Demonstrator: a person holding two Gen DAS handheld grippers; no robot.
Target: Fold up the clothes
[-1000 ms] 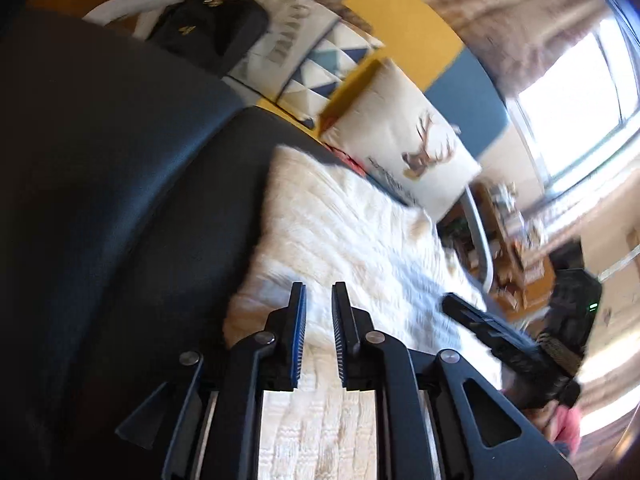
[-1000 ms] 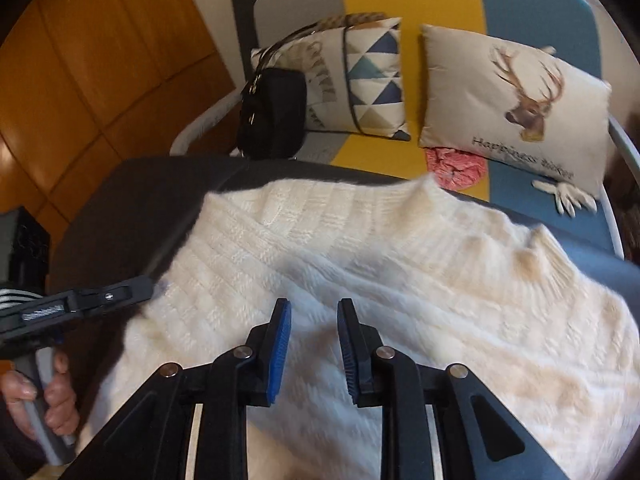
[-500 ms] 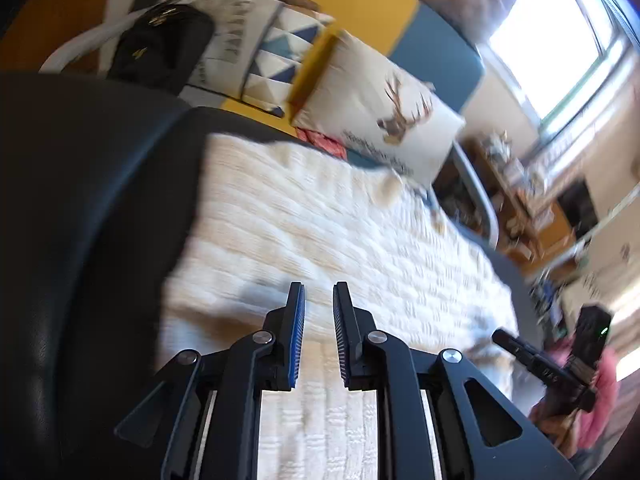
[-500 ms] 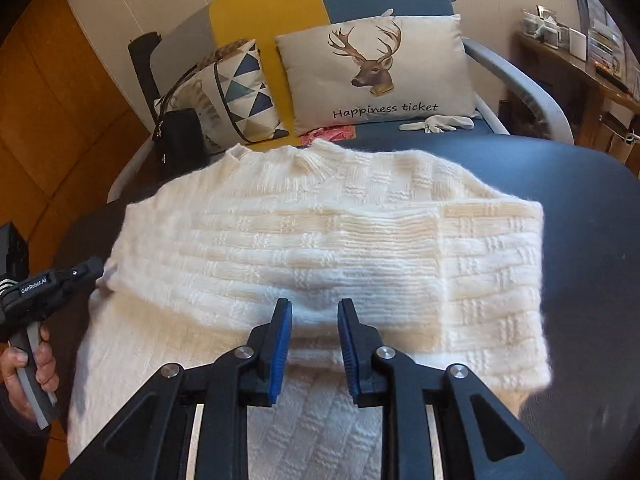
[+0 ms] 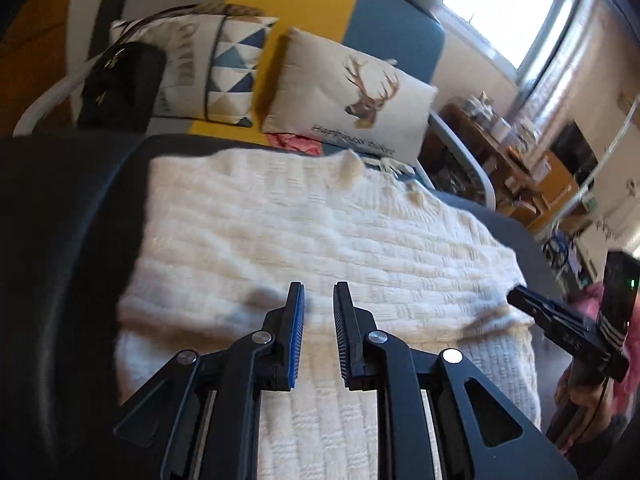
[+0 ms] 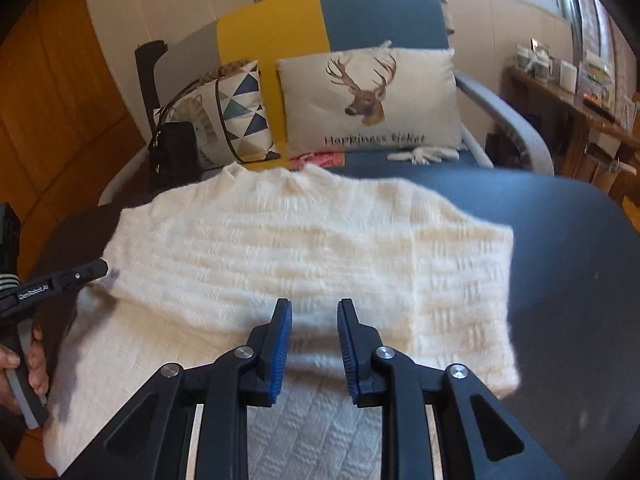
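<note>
A white knit sweater (image 6: 304, 248) lies spread across a dark table (image 6: 568, 264), one layer doubled over so its folded edge runs across the near part, with more of the knit showing beneath it close to the person. The neck end points away, toward a chair (image 6: 360, 12) with yellow and blue panels. The left gripper (image 5: 319, 294) hangs just above the folded edge on the sweater's left part, jaws a narrow gap apart with nothing between them; the blue pads (image 5: 295, 344) touch no cloth that I can see. The right gripper (image 6: 314, 308) hovers over the same edge further right, its jaws likewise slightly parted and empty, the knit visible through the gap. In the right wrist view the left gripper shows from the side at the sweater's left border, a hand (image 6: 24, 364) wrapped around its grey handle. In the left wrist view the right gripper (image 5: 520, 300) pokes in at the sweater's right border, tip close to the cloth, though I cannot tell if it touches. On the chair sit a deer pillow (image 6: 368, 104) and a triangle-patterned pillow (image 6: 236, 116), a black bag (image 6: 174, 152) leaning beside the latter, and something pink (image 6: 318, 159) tucked just under the deer pillow. A cluttered wooden shelf (image 6: 572, 92) stands off to the right beneath a bright window (image 5: 500, 8).
</note>
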